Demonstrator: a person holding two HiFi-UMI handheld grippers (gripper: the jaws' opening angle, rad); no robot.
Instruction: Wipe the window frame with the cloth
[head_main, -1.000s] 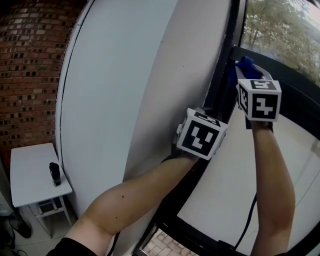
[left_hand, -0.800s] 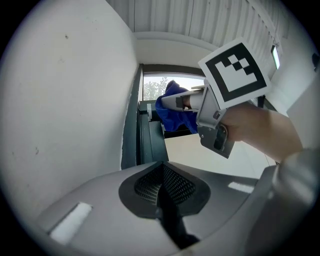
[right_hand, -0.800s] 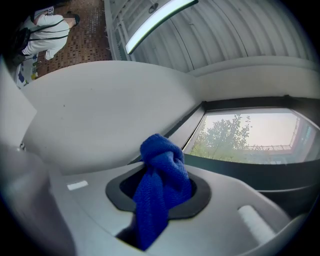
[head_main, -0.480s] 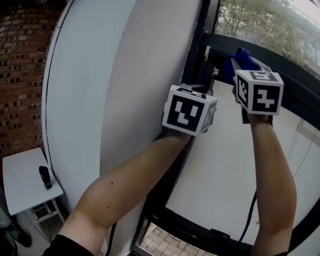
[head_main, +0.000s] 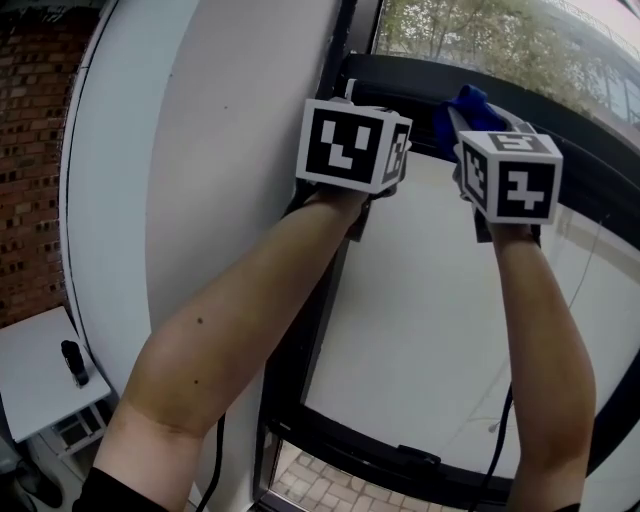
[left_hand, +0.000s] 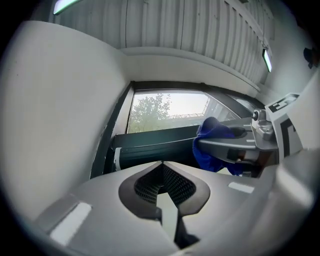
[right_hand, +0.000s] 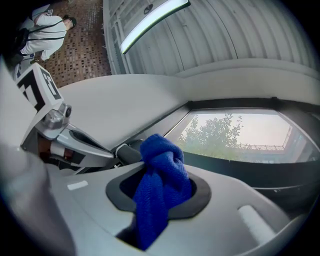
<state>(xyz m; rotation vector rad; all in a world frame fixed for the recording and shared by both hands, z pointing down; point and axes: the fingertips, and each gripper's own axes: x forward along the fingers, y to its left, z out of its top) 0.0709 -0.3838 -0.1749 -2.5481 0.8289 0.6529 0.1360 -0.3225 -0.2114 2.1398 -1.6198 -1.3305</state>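
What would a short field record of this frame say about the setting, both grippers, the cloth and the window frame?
setting: white wall beside a dark window frame, trees outside
left gripper: jaws together, nothing between them, held up beside the frame
right gripper: jaws clamped on the blue cloth
cloth position: up at the frame's horizontal bar; contact unclear
background: small white table with a dark object, lower left
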